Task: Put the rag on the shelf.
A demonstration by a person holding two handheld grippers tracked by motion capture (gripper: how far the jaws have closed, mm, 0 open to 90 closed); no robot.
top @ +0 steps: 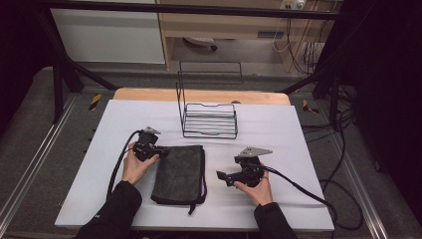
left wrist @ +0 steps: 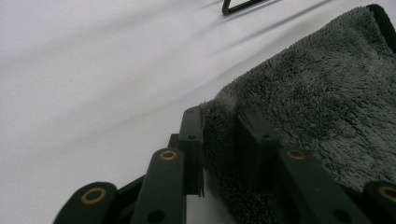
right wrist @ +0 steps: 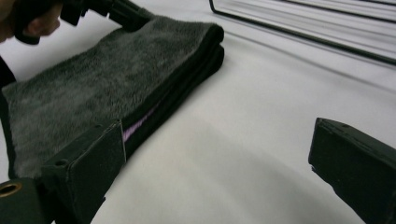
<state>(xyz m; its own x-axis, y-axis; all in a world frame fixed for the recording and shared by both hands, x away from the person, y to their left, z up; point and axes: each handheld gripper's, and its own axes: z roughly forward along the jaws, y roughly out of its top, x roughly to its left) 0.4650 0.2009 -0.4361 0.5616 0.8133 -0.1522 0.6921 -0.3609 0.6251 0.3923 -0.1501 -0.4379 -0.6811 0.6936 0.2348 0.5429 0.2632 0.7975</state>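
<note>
A folded dark grey fleecy towel lies on the white table, its length running away from me. My left gripper is at the towel's far left corner. In the left gripper view the jaws are pinched on the towel's edge, with pile bunched between the pads. My right gripper rests just right of the towel with its jaws wide apart over bare table. The right gripper view shows the towel with a pink strip in its fold, and the left gripper at the far corner.
A black wire rack stands behind the towel at the table's middle back; its base wires appear in the right gripper view. Cables trail from both grippers off the table's sides. Bare white surface lies right of the towel.
</note>
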